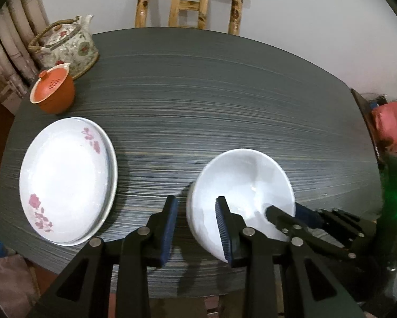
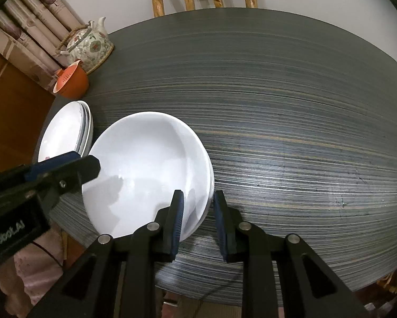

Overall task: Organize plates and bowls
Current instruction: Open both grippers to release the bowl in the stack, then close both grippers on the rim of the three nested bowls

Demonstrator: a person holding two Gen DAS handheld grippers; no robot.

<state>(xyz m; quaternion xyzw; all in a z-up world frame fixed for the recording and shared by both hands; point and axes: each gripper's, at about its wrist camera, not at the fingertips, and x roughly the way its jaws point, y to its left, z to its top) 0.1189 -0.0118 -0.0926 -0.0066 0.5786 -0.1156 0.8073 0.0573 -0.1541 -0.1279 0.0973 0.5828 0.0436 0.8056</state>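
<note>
A white bowl (image 1: 246, 180) sits near the table's front edge; the right wrist view (image 2: 150, 164) shows a second rim under it, so it is nested bowls. My left gripper (image 1: 197, 209) is open and straddles the bowl's left rim, one finger outside, one inside. My right gripper (image 2: 198, 206) is open and straddles the right rim, apart from it. The right gripper also shows in the left wrist view (image 1: 286, 216). A stack of white plates with pink flowers (image 1: 65, 177) lies to the left, also in the right wrist view (image 2: 65, 129).
An orange cup with a strainer lid (image 1: 53, 91) and a floral teapot (image 1: 71, 43) stand at the table's (image 1: 225, 100) far left. A wooden chair (image 1: 190, 2) stands behind the table. A red bag (image 1: 389, 124) hangs at the right.
</note>
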